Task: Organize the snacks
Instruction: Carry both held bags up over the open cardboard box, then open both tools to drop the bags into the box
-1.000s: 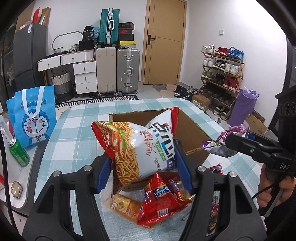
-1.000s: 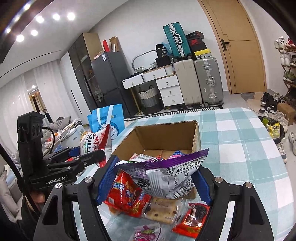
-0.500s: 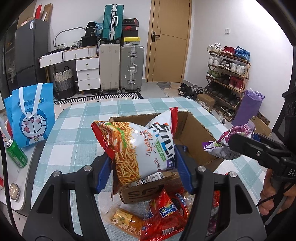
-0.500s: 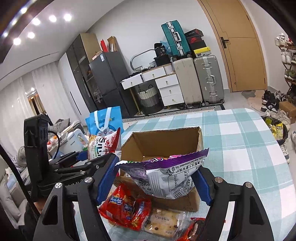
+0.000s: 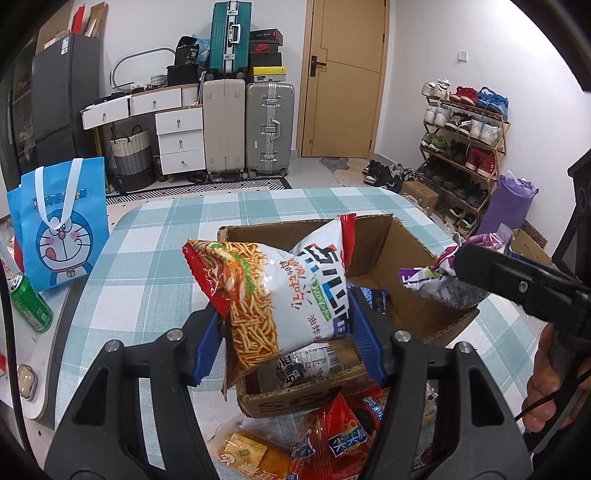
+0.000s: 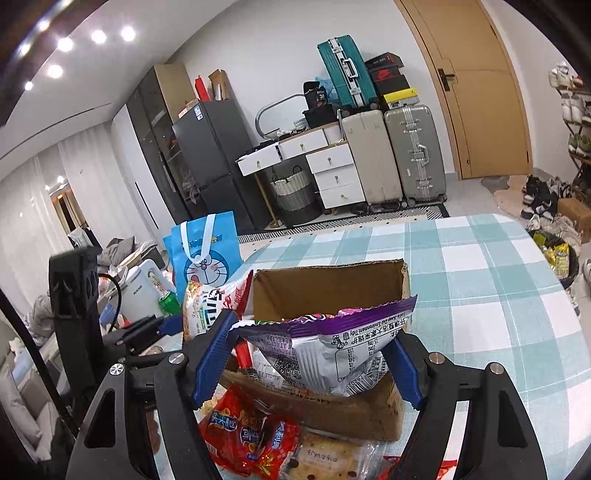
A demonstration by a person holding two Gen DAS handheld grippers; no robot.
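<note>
Left hand-held gripper (image 5: 286,325): clamps noodle bag (image 5: 280,291) above box (image 5: 406,314). Right hand-held gripper (image 6: 310,365): clamps purple bag (image 6: 332,350) above box. Some packets inside; packets (image 5: 332,443) at 6 o'clock on tabletop (image 5: 147,258) remain.

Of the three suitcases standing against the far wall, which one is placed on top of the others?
The teal suitcase. It stands upright on top, while the beige suitcase and the silver suitcase stand on the floor side by side.
</note>
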